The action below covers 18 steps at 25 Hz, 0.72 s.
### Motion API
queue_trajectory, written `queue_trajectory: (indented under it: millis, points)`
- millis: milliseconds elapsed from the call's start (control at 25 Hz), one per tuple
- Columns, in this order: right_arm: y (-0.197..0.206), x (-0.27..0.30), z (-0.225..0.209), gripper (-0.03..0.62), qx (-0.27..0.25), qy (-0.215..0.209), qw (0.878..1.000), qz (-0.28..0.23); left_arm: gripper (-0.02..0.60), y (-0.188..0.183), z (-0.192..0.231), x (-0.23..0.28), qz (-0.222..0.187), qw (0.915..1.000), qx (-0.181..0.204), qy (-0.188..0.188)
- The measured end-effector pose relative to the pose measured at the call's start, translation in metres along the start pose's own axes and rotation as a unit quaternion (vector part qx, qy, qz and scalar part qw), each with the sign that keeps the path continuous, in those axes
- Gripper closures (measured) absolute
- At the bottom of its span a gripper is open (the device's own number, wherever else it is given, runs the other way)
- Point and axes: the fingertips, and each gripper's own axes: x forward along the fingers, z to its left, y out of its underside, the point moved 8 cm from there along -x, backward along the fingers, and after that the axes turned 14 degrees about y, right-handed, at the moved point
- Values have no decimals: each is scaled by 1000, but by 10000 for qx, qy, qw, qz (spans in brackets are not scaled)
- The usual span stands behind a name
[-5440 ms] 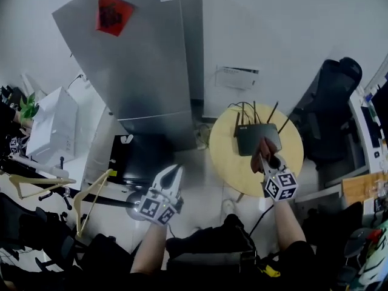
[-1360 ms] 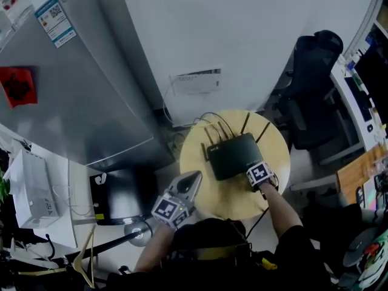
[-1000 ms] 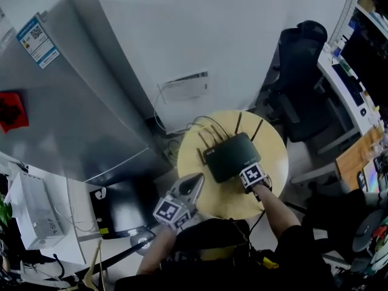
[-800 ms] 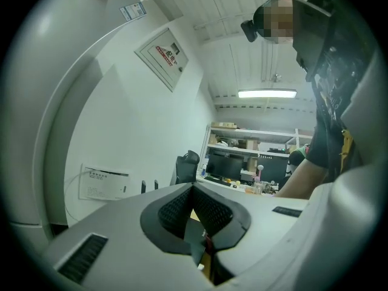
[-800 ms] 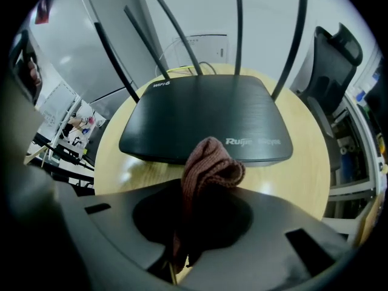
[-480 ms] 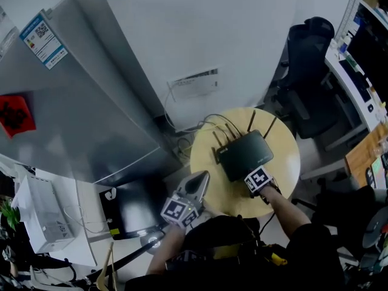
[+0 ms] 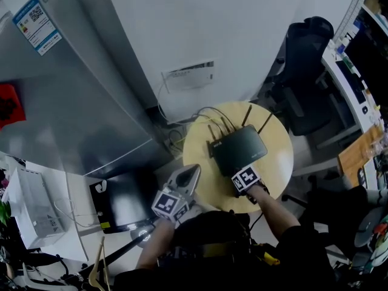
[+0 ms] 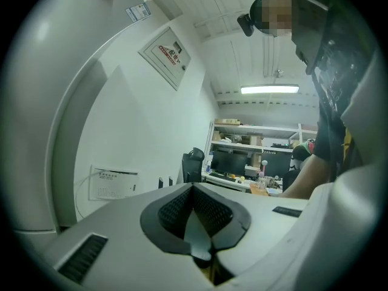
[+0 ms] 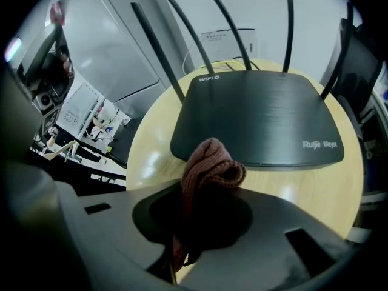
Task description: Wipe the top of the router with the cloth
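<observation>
At near edge of router (image 9: 260,114), clamped cloth (image 9: 209,162)

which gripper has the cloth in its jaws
The right gripper: its jaws pinch the reddish-brown cloth by the router; the left gripper is shut, empty.

Router (image 9: 260,117) top: "WIFI 6" nr back-left edge, "Ruijie Reyee" logo at front-right corner. Blue-white sticker (image 7: 35,16) & wall box (image 7: 188,76) print: too small to read.

The router (image 7: 238,150) is sitting mid-tabletop (image 7: 276,153), its antennas (image 9: 157,52) standing along its far side. The cloth (image 9: 209,162), held in the fingers of the right gripper (image 7: 241,172), is hanging at the router's near edge. The left gripper (image 7: 189,173) is hovering beside the tabletop's left edge.
</observation>
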Motion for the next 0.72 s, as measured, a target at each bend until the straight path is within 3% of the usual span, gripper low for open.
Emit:
queue_trajectory:
  millis: [360,720]
  points:
    - [-4,3,23,533,211,-523,9984,-7,583,-3,1,-11,-44,9998,-146,136]
    - [-7,4,44,533,-58,-495,9987,59,583,-1,3,-34,-215,9997,-63,-12]
